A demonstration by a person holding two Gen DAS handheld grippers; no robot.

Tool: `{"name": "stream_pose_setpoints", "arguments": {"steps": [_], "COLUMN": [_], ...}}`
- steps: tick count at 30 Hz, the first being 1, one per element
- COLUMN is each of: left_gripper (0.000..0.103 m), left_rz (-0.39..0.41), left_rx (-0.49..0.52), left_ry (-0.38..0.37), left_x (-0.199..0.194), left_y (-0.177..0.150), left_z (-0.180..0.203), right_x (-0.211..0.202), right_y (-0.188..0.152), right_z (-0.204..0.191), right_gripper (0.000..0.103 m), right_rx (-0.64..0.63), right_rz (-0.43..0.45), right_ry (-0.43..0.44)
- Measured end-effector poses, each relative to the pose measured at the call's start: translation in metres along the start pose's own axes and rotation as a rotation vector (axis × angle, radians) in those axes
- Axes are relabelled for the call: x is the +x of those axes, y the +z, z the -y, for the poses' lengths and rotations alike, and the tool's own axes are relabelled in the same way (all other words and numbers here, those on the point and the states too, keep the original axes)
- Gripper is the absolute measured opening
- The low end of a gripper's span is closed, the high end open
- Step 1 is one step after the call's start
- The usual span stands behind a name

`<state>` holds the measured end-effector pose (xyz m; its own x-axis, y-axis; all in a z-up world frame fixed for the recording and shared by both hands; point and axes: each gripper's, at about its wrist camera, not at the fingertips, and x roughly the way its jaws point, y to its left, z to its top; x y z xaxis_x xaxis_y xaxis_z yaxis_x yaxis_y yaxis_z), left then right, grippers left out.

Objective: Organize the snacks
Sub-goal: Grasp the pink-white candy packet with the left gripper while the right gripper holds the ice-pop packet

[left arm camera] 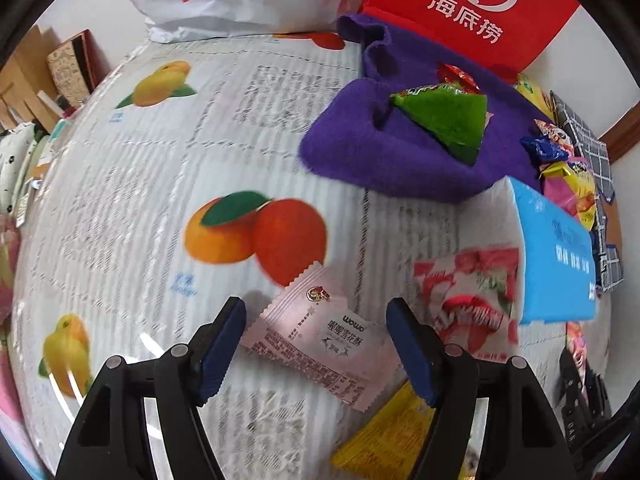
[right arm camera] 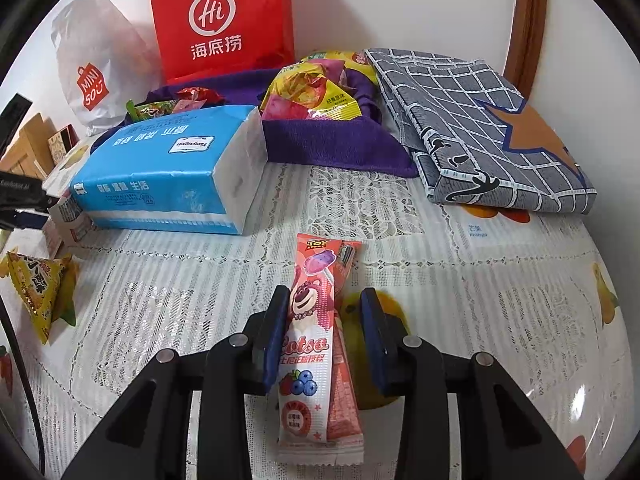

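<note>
My left gripper [left arm camera: 316,308] points down over the table, open. A pale pink snack packet [left arm camera: 320,336] lies flat between its blue pads, which do not press on it. A strawberry-print packet [left arm camera: 468,296] and a yellow packet [left arm camera: 384,436] lie to its right. My right gripper [right arm camera: 325,294] is open too, around a long pink Lotso packet [right arm camera: 308,344] that rests on the table on top of a red-pink packet [right arm camera: 344,400]. The right pad stands apart from it. A purple cloth [right arm camera: 332,140] at the back holds several snack bags [right arm camera: 312,92] and a green triangular packet [left arm camera: 448,120].
A blue tissue pack [right arm camera: 168,168] lies in front of the cloth. Behind stand a red paper bag [right arm camera: 220,20] and a white Miniso bag [right arm camera: 92,76]. A folded grey checked cloth [right arm camera: 480,128] is at the right, a yellow triangular packet [right arm camera: 36,292] at the left.
</note>
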<state>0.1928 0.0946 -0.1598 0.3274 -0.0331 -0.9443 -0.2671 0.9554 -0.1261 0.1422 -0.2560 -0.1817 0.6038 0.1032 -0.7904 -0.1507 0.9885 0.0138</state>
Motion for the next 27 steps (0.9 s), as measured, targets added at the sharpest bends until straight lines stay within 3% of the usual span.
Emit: {"name": "stream_pose_setpoints", "arguments": {"steps": [8, 19, 24, 27], "left_gripper": [0.071, 0.07, 0.068, 0.058], "left_rz": [0.005, -0.025, -0.004, 0.017], "left_rx": [-0.034, -0.08, -0.067, -0.034], "left_ry": [0.031, -0.136, -0.118, -0.079], "left_x": [-0.018, -0.009, 0.0, 0.002], "left_y": [-0.015, -0.02, -0.012, -0.009], "left_z": [-0.018, -0.009, 0.003, 0.012], "right_x": [0.0, 0.0, 0.0, 0.0], "right_y": [0.0, -0.001, 0.0, 0.0], "right_z": [0.001, 0.001, 0.001, 0.002], "right_gripper": [0.036, 0.037, 0.038, 0.038], "right_rx": [0.004, 0.005, 0.005, 0.008], "right_rz": [0.0, 0.0, 0.0, -0.001], "right_ry": [0.005, 0.006, 0.004, 0.005]}}
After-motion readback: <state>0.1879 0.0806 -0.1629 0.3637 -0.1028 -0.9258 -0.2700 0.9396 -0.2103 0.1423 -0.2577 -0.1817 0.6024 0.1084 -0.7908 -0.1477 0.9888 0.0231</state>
